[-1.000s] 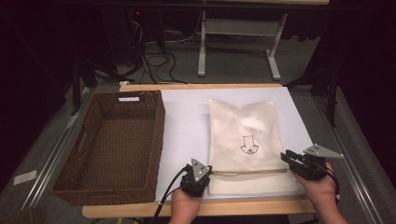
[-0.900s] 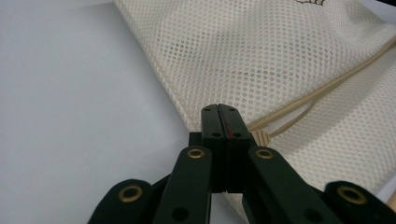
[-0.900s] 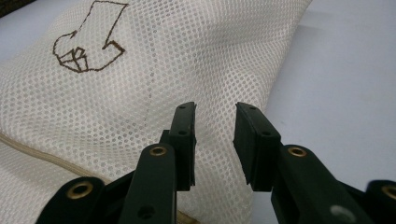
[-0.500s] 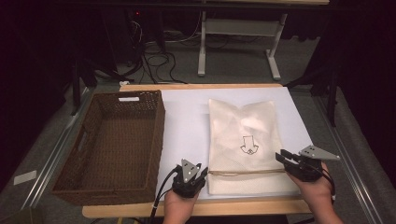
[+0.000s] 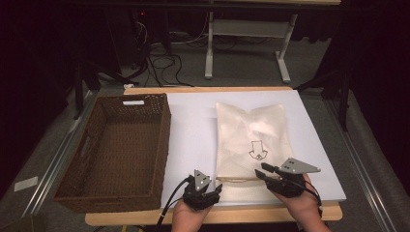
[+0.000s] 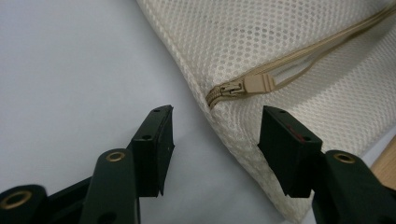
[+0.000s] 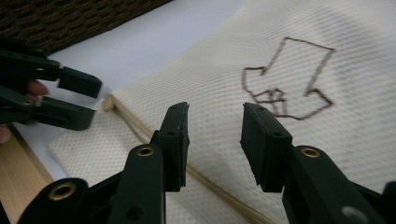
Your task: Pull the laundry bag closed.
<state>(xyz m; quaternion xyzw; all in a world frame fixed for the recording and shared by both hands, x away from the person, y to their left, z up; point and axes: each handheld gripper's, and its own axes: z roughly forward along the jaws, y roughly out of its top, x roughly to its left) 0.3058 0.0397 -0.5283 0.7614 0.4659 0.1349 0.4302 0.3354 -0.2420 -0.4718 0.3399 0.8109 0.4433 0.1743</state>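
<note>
Two grippers work at the near end of a cream mesh bag (image 5: 254, 140) that lies flat on the white table (image 5: 193, 130), right of centre, w/ a wicker basket (image 5: 116, 150) well apart to its left. Bag's long axis runs away from the person; its zipper (image 6: 299, 58) runs across the near end, roughly side to side, so it's crosswise to the bag's length.

Left gripper (image 5: 205, 192) sits at the bag's near-left corner. Its jaws have just been opening and now stand apart, released, pads touching nothing. In the left gripper view (image 6: 215, 135) the zipper pull (image 6: 247, 85) lies just ahead of the gap and a bit right of centre, at the corner end of the zip, tab pointing along the zip toward the bag's far side. Bag corner sits between the jaws but isn't pinched.

Right gripper (image 5: 270, 174) hovers over the near-right part of the bag, jaws pointing left toward the other gripper. They have just been opening a little too; in the right gripper view (image 7: 215, 140) they're apart w/ only mesh beneath, nothing clamped. Drawn arrow mark (image 7: 289, 79) lies beyond them.

Key relation, imo: the pull is much nearer the left gripper, just ahead of its jaws, while the right one is further along the zip line. Likely next move = left closes on the pull, right pins the fabric, then pull travels along the zip toward the right side.
</note>
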